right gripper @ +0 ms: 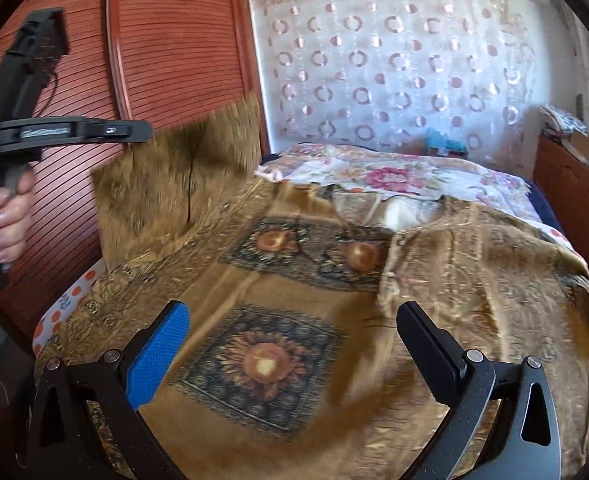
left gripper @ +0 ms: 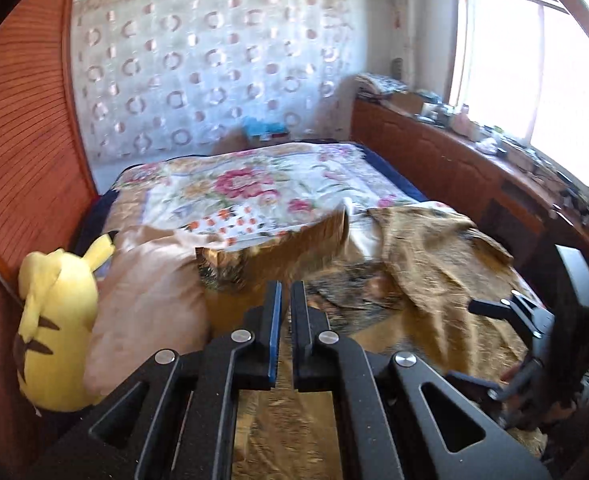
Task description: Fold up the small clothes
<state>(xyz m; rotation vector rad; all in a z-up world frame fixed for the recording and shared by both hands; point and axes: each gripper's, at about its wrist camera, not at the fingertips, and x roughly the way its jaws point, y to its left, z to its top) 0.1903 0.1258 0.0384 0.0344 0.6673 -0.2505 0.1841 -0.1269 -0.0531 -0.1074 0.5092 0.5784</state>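
A brown-gold patterned shirt (right gripper: 334, 280) lies spread on the bed, with dark squares holding sunflower prints. My left gripper (left gripper: 285, 292) is shut on one of the shirt's sleeves (left gripper: 270, 256) and holds it lifted off the bed. In the right wrist view that sleeve (right gripper: 174, 176) hangs blurred from the left gripper (right gripper: 146, 133), which a hand holds at the far left. My right gripper (right gripper: 293, 309) is open just above the shirt's lower front, with nothing between its fingers. The right gripper (left gripper: 478, 344) also shows at the right edge of the left wrist view.
A floral bedspread (left gripper: 254, 184) covers the bed. A yellow plush toy (left gripper: 54, 320) and a pink pillow (left gripper: 146, 308) lie at the left by the slatted wooden panel (right gripper: 154, 40). A cluttered wooden sideboard (left gripper: 454, 152) runs under the window on the right.
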